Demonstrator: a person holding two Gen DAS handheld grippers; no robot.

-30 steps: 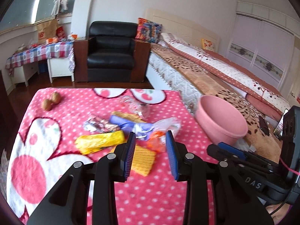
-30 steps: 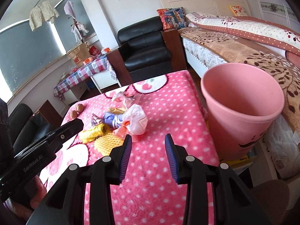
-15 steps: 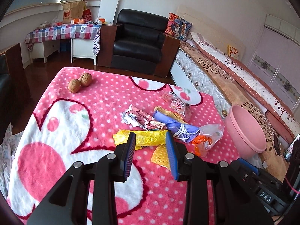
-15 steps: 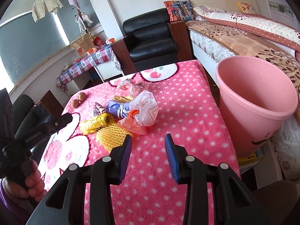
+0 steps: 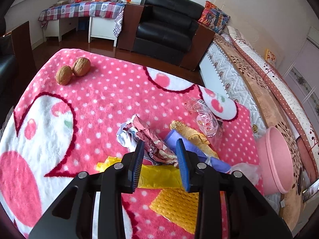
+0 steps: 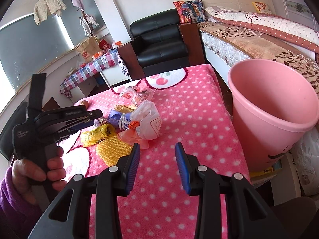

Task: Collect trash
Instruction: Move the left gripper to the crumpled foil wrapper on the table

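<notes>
A heap of trash lies on the pink dotted blanket (image 5: pixel 111 99): a crumpled foil wrapper (image 5: pixel 147 137), a yellow bag (image 5: pixel 159 176), a purple wrapper (image 5: pixel 191 151), an orange textured piece (image 5: pixel 177 207) and a clear wrapper (image 5: pixel 207 119). My left gripper (image 5: pixel 160 165) is open, jaws just above the foil wrapper and yellow bag. In the right wrist view the left gripper (image 6: pixel 95 117) hovers over the heap beside a white plastic bag (image 6: pixel 149 123). My right gripper (image 6: pixel 157 165) is open and empty, above the blanket short of the heap. A pink bin (image 6: pixel 273 109) stands at the right.
Two walnuts (image 5: pixel 72 70) lie at the blanket's far left. A black armchair (image 5: pixel 165 31) stands behind the table, a bed (image 6: pixel 259 37) at the right, and a checked-cloth side table (image 5: pixel 79 10) at the back left.
My left gripper has swung left and dropped closer over the trash heap, now above the foil wrapper. My right gripper has shifted slightly; both stay open.
</notes>
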